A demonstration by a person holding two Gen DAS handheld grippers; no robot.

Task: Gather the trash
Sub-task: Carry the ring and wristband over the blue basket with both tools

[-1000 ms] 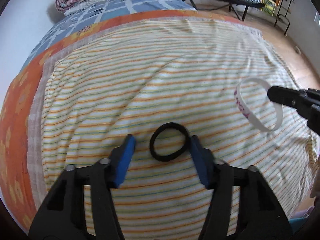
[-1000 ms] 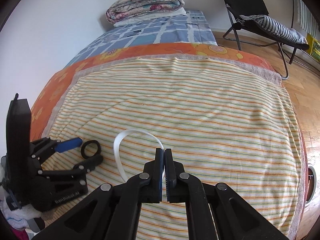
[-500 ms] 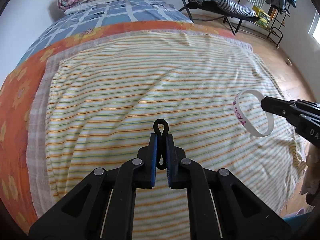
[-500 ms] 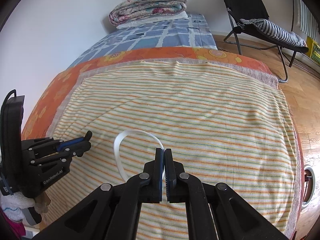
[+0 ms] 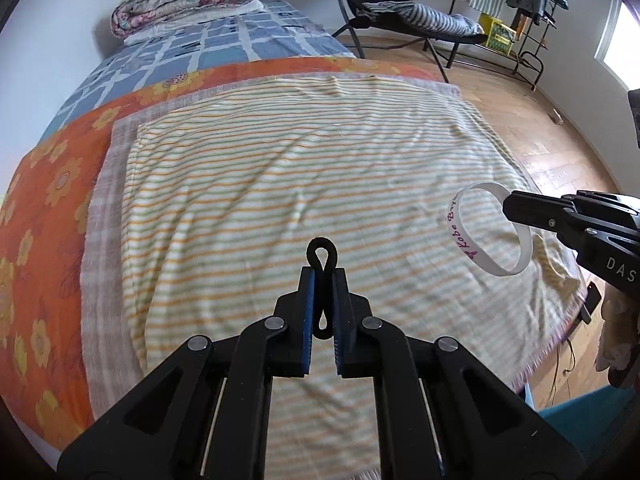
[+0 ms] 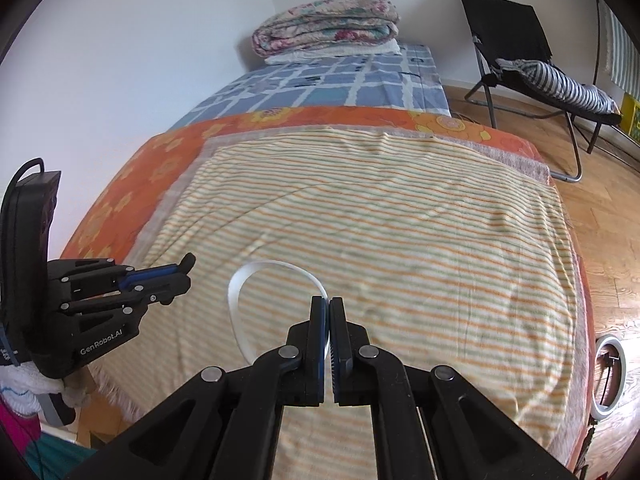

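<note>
My left gripper [image 5: 323, 276] is shut on a black hair tie [image 5: 322, 253], squeezed into a figure-eight loop, and holds it above the striped blanket [image 5: 280, 184]. My right gripper [image 6: 329, 305] is shut on a white wristband [image 6: 248, 280] with pink lettering and holds it in the air over the blanket. In the left wrist view the right gripper [image 5: 508, 206] and the wristband [image 5: 492, 232] are at the right. In the right wrist view the left gripper [image 6: 186, 262] is at the left.
The bed has an orange flowered cover [image 5: 48, 184], a blue checked sheet [image 5: 192, 52] and a folded quilt [image 6: 326, 24] at the head. A black folding chair [image 6: 516, 52] stands on the wooden floor [image 6: 612, 216] to the right. A white ring [image 6: 610, 376] lies on the floor.
My left gripper closed on the black hair tie and lifted it off the blanket. Both grippers have risen and pulled back from the bed. The right gripper still holds the wristband.
</note>
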